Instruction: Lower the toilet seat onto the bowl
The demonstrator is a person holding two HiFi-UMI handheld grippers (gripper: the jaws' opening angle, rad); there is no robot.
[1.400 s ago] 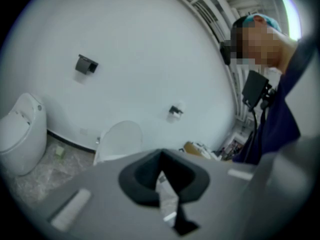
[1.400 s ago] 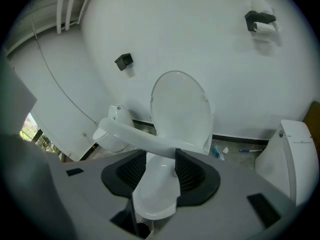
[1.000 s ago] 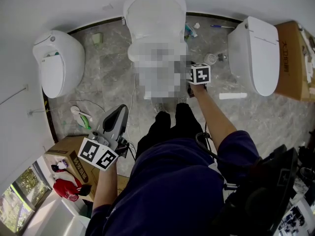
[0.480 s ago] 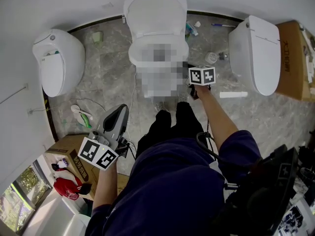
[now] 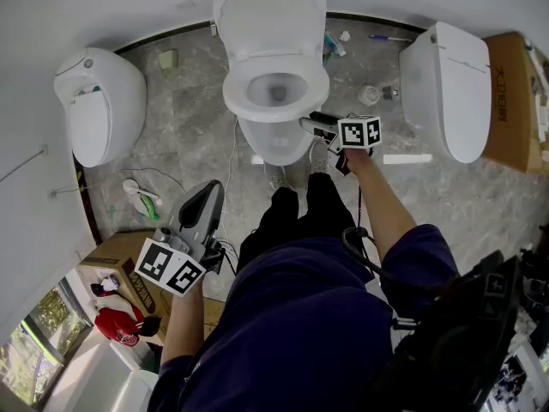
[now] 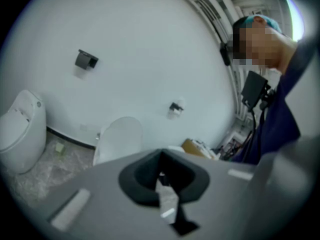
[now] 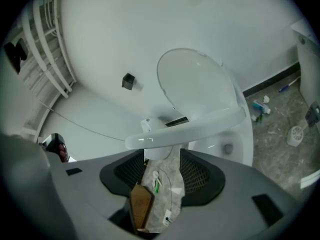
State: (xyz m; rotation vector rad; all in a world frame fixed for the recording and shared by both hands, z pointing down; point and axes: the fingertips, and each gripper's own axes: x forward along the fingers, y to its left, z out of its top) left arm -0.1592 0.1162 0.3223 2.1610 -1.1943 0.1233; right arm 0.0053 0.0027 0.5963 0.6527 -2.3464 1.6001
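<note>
The white toilet [image 5: 276,93] stands against the far wall with its lid [image 5: 270,15] upright. The seat ring [image 5: 257,110] lies about level over the bowl; whether it rests fully on it I cannot tell. My right gripper [image 5: 304,124] is at the bowl's front right, its jaws open and pointing at the rim. In the right gripper view the seat ring [image 7: 190,128] runs as a white bar just beyond the open right gripper [image 7: 162,156], with nothing between the pads. My left gripper [image 5: 211,189] hangs back at the left, shut and empty; the left gripper [image 6: 161,160] looks toward the lid [image 6: 119,140].
A second toilet [image 5: 94,106] stands at the left and a third [image 5: 446,88] at the right, beside a cardboard box [image 5: 515,101]. Another box [image 5: 116,260] lies at the lower left. A brush [image 5: 141,200], a bottle [image 5: 333,48] and a white strip [image 5: 407,159] lie on the floor.
My right gripper has shifted a little to the right and rolled, so its jaws now show pointing at the bowl's rim. The left gripper has stayed where it was.
</note>
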